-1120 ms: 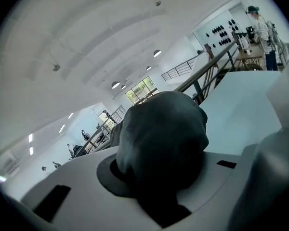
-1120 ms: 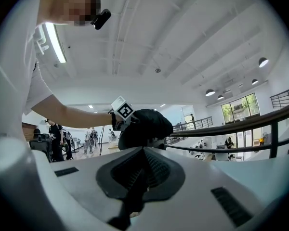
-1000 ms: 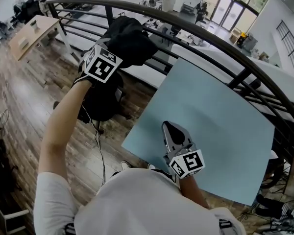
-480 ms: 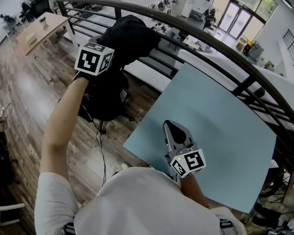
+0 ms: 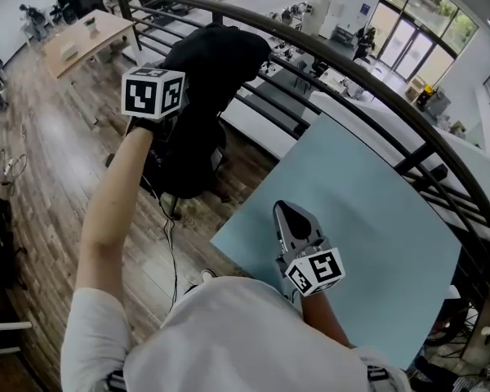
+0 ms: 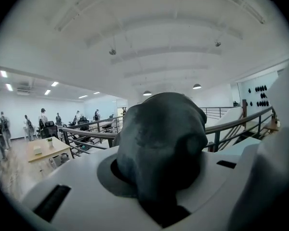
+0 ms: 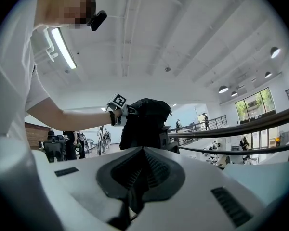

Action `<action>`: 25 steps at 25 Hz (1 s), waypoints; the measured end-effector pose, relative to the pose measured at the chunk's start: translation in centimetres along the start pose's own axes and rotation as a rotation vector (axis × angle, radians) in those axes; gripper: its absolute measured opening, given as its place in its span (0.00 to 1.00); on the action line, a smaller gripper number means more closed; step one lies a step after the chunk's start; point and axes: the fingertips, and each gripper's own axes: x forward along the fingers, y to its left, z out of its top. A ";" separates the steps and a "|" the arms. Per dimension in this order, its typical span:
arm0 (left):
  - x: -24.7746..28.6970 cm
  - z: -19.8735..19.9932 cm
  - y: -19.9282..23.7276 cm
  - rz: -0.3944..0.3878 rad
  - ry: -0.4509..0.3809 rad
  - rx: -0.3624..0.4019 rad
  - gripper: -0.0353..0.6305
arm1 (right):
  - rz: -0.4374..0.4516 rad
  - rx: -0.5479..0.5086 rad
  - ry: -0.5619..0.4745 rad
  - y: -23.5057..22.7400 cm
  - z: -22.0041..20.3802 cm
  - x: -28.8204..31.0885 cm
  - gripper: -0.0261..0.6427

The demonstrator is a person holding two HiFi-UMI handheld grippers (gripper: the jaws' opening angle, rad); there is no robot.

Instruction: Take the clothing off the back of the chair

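My left gripper [image 5: 173,84] is raised at the upper left of the head view, shut on a black garment [image 5: 216,60]. The cloth bunches over its jaws and hangs down onto the black chair [image 5: 184,166] below; whether its lower part still rests on the chair back I cannot tell. In the left gripper view the bunched garment [image 6: 159,138] fills the space between the jaws. My right gripper [image 5: 291,215] hovers over the light blue table [image 5: 376,219], shut with nothing in it. In the right gripper view the shut right gripper [image 7: 135,189] points level toward the hanging garment [image 7: 144,121].
A curved dark railing [image 5: 376,88] runs behind the chair and the table, with a lower floor beyond it. A black cable [image 5: 167,251] trails over the wooden floor [image 5: 41,162] under the chair. A wooden desk [image 5: 82,39] and several people stand far off at the left.
My left gripper has risen and rolled, carrying the black garment higher above the chair. The right gripper has stayed over the table.
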 end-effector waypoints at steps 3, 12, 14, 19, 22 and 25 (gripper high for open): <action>-1.0 -0.3 1.5 0.027 -0.006 -0.025 0.23 | 0.024 -0.023 -0.009 0.1 0.5 1.2 0.07; -5.6 -2.3 5.5 0.104 -0.036 -0.106 0.23 | 0.077 -0.071 -0.045 0.6 2.6 4.2 0.07; -6.8 -2.9 6.5 0.126 -0.037 -0.121 0.23 | 0.090 -0.069 -0.041 0.8 2.4 4.6 0.07; -9.2 -5.2 9.6 0.185 -0.023 -0.164 0.23 | 0.119 -0.064 -0.032 1.5 2.3 6.2 0.07; -10.9 -7.2 10.9 0.213 -0.016 -0.187 0.22 | 0.135 -0.066 -0.031 2.0 2.3 7.1 0.07; -13.0 -9.0 11.9 0.241 -0.017 -0.210 0.22 | 0.146 -0.068 -0.027 2.3 2.4 8.0 0.07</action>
